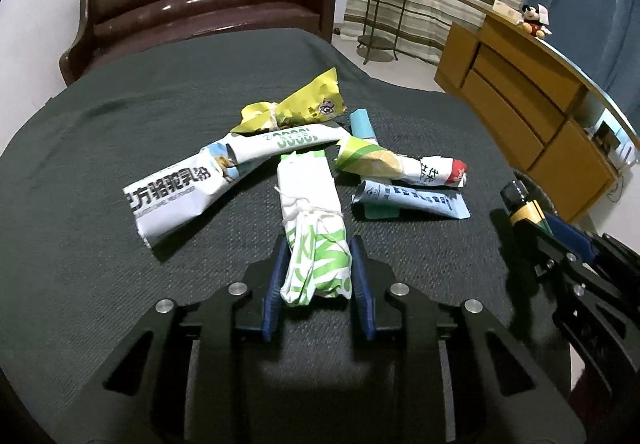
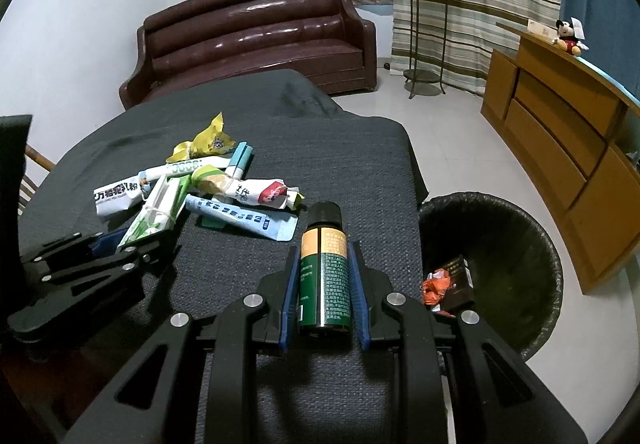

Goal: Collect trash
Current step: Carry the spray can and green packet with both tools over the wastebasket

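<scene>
Right wrist view — your right hand-held gripper (image 2: 324, 284) clamps the bottle (image 2: 325, 268) | left hand-held gripper (image 1: 318, 272) pinches green-white wrapper (image 1: 314, 228) | bin (image 2: 516, 244) holds little — five wrappers left on bench (image 1: 120, 131).

The teal tube (image 1: 362, 123) at twelve o'clock in the pile lay mostly hidden under other wrappers (image 1: 384, 159). The bin (image 2: 516, 228) was cut off behind the right gripper (image 2: 324, 276) at five o'clock, and the print on the bottle (image 2: 325, 268) was too small to read.
</scene>
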Motion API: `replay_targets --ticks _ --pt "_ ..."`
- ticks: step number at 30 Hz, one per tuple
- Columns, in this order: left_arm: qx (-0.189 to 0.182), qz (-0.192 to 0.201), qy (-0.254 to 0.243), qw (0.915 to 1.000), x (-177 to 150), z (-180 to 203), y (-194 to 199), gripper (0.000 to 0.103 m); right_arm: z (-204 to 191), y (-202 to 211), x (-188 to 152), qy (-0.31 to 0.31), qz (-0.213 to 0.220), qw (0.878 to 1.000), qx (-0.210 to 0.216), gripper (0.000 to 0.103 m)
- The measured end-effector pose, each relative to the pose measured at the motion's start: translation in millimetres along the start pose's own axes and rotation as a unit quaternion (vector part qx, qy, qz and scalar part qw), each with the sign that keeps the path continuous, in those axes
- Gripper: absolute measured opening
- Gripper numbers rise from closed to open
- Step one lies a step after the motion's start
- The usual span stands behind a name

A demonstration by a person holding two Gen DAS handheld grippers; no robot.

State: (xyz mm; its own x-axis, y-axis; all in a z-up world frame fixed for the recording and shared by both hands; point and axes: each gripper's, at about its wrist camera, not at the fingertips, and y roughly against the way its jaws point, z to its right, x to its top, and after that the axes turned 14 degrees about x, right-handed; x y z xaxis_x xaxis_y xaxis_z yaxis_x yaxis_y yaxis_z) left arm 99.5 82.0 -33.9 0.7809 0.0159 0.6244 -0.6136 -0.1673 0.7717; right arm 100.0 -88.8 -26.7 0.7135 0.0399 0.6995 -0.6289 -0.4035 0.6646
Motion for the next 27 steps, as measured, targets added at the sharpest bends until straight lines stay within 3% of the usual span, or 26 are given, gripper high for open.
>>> replay_targets --ticks 16,27 --pt "0.002 0.044 -0.007 0.9990 5 15 24 0.030 2 11 2 0.003 0.016 1.000 -0.009 0.025" --pt "-0.018 0.066 -0.024 0.9974 11 44 33 0.030 29 27 8 -0.011 0.035 0.998 -0.044 0.025"
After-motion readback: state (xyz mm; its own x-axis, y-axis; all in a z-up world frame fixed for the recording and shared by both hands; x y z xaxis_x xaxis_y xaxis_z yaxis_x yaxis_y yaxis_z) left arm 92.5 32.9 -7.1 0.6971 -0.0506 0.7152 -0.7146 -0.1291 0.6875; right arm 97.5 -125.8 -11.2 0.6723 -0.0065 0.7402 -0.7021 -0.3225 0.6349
